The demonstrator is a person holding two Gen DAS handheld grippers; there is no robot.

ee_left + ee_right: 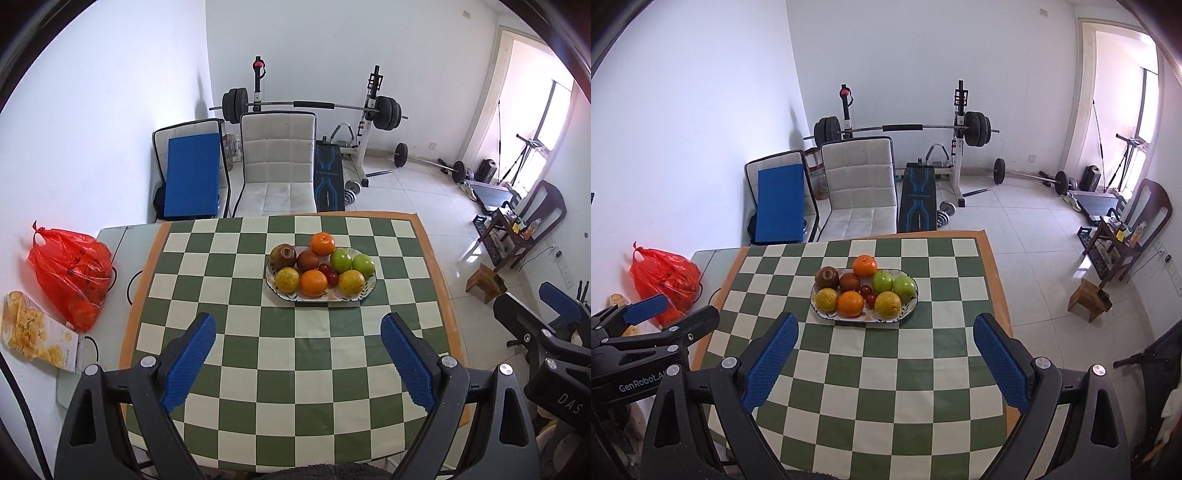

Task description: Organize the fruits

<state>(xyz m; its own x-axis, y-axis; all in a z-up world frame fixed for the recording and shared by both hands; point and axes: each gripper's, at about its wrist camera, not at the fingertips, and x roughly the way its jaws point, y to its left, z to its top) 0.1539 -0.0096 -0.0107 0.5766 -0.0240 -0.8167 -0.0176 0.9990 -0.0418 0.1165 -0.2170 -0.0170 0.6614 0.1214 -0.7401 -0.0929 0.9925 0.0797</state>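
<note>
An oval white plate (364, 292) (912, 307) stands on the green-and-white chequered tablecloth (295, 369) (886, 369). It holds two oranges (313, 283) (864, 266), two green apples (340, 260) (882, 281), two yellow citrus fruits (287, 279) (888, 305), a brown fruit (283, 256) (827, 277), a dark red fruit (307, 260) (849, 282) and small red cherry-like fruits (328, 273) (868, 294). My left gripper (298, 325) hangs open above the cloth, short of the plate, empty. My right gripper (886, 323) is open too, its tips flanking the plate's near edge.
A red plastic bag (74, 273) (666, 280) and a box of chips (37, 336) lie at the table's left. A white chair (277, 166) (860, 192) stands behind the table. A weight bench and barbell (314, 107) fill the back.
</note>
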